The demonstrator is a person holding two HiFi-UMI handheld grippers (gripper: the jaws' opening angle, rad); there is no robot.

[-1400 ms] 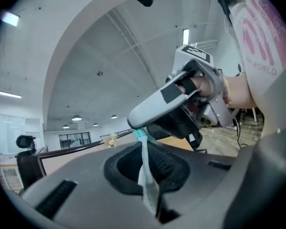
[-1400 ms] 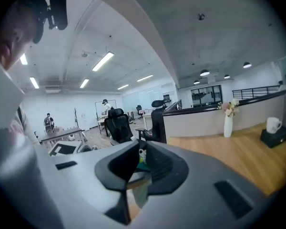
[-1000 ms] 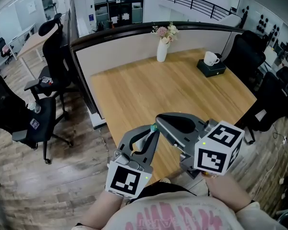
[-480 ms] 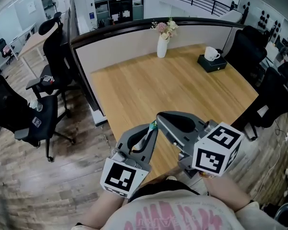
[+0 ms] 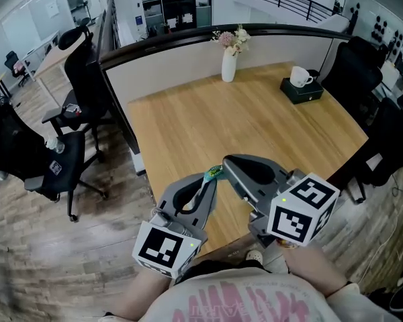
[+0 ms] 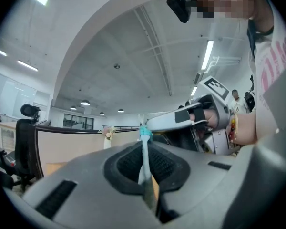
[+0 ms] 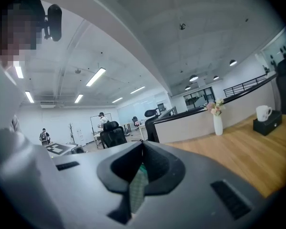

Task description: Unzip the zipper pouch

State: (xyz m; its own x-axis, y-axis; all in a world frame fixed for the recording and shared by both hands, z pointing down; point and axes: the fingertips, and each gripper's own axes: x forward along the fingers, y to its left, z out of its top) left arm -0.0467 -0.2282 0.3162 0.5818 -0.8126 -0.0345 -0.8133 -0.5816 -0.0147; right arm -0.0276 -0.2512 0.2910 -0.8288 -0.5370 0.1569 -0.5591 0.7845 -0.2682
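Both grippers are held close to my body above the near edge of the wooden table [image 5: 208,123], their tips meeting. A small teal-green bit of the zipper pouch [image 5: 213,174] shows where they meet. The left gripper [image 5: 210,181] is shut on a thin pale strip of the pouch [image 6: 144,149] that ends in a teal tip, seen edge-on in the left gripper view. The right gripper [image 5: 227,164] is shut on a greenish mesh-textured piece of the pouch [image 7: 139,187]. The rest of the pouch is hidden by the jaws. The right gripper [image 6: 181,120] also appears in the left gripper view, touching the teal tip.
A white vase with flowers [image 5: 229,64] stands at the table's far edge by a low partition. At the far right, a white cup sits on a dark box [image 5: 301,86]. Black office chairs [image 5: 50,153] stand on the floor to the left and right.
The marker cube of the left gripper has drifted slightly left and down. The two tips stay together on the teal piece. The right gripper has barely moved.
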